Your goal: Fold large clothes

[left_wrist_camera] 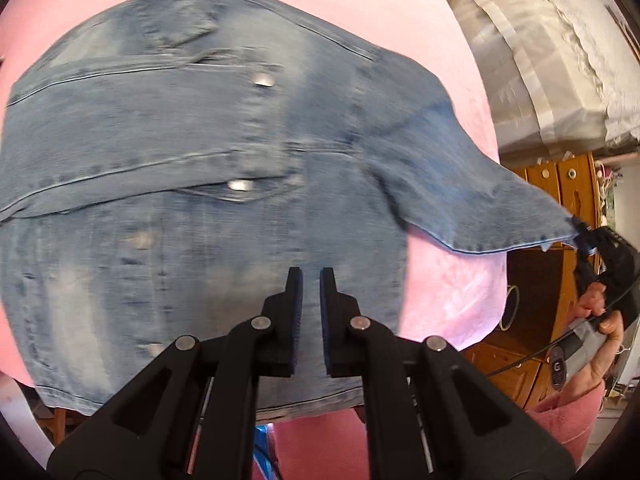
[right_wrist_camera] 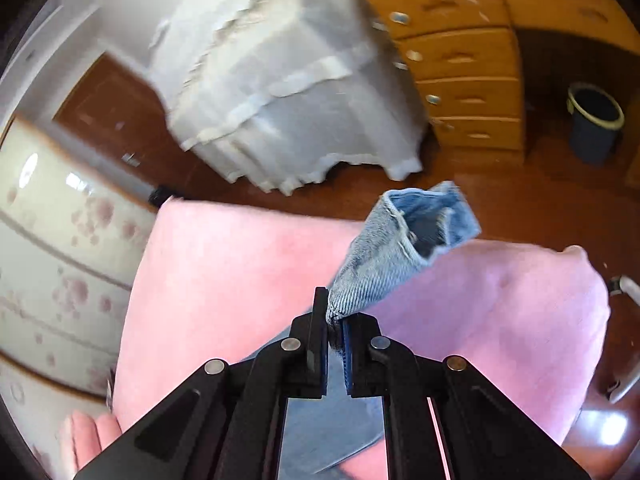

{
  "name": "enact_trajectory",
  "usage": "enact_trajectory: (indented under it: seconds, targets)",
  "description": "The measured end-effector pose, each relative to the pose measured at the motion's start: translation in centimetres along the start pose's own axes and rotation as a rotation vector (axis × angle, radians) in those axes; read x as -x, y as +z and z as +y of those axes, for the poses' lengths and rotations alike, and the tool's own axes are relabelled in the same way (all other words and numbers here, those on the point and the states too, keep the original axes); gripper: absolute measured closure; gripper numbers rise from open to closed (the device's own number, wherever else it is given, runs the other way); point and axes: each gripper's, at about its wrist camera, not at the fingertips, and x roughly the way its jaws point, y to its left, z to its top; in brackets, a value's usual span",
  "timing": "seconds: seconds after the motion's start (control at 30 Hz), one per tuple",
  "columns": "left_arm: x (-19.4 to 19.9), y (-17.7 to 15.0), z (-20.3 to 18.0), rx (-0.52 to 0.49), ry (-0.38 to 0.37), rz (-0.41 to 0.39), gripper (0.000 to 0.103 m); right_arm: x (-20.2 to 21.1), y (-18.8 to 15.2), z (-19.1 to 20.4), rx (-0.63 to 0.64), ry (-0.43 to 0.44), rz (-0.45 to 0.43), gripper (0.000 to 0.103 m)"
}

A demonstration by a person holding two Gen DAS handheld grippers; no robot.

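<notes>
At the bottom of the left wrist view the left gripper [left_wrist_camera: 311,280] hangs over the lower middle of the denim jacket [left_wrist_camera: 192,184], its jaws drawn close with a narrow gap and nothing between them. The jacket lies front up on a pink blanket [left_wrist_camera: 448,300], filling most of that frame, collar [left_wrist_camera: 184,20] at the top and hem toward the bottom edge; its metal buttons show down the middle, though blur smears them. One sleeve [left_wrist_camera: 472,200] stretches out to the right edge of the frame, lifted off the blanket, where the right gripper [left_wrist_camera: 588,240] pinches its cuff. In the right wrist view the right gripper [right_wrist_camera: 334,312] is clamped on that cuff [right_wrist_camera: 404,248], the denim rising from between the jaws to the open cuff mouth at centre right. Beyond, a white draped cloth [right_wrist_camera: 280,92] fills the upper middle, wooden drawers [right_wrist_camera: 460,60] the upper right, and a dark bin [right_wrist_camera: 594,120] stands on the floor at far right.
</notes>
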Motion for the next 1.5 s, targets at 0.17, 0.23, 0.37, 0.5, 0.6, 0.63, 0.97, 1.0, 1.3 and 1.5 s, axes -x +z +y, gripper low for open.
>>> enact_trajectory:
  seconds: [0.17,0.23,0.37,0.5,0.6,0.63,0.97,1.0,1.3,1.5]
  targets:
    - [2.7,-0.3,6.9,0.037,0.045,-0.05,0.097,2.4,-6.4,8.3,0.201,0.076,-0.012,0.097]
    - [3.8,-0.5,10.1,0.079,0.037,-0.06,0.097,3.1,-9.6,12.0,0.304,0.109,-0.008,0.097]
    - [5.1,-0.8,15.4,0.138,0.038,-0.068,0.096,3.2,-16.9,18.5,0.507,0.168,0.026,0.097]
    - [5.6,-1.0,19.8,0.175,0.027,-0.08,0.096,2.2,-24.6,22.9,0.662,0.197,0.084,0.097]
    - [5.3,-1.1,22.5,0.2,0.024,-0.073,0.095,0.6,-30.7,25.3,0.798,0.176,0.111,0.097]
    - [5.1,-1.1,23.1,0.207,0.021,-0.069,0.095,-0.1,-32.8,25.9,0.849,0.17,0.119,0.097]
    - [4.0,-1.0,27.4,0.217,-0.005,-0.043,0.095,-8.5,-46.1,24.2,1.222,0.107,0.359,0.097]
    - [3.9,-0.8,27.3,0.211,-0.006,-0.042,0.095,-8.6,-46.5,24.0,1.24,0.103,0.366,0.096]
    - [3.5,1.0,25.1,0.138,-0.03,-0.041,0.094,-5.2,-44.8,22.5,1.224,0.243,0.397,0.071]
    - [2.3,2.0,22.2,0.054,-0.014,-0.023,0.094,-3.5,-42.8,21.4,1.18,0.246,0.377,0.065]
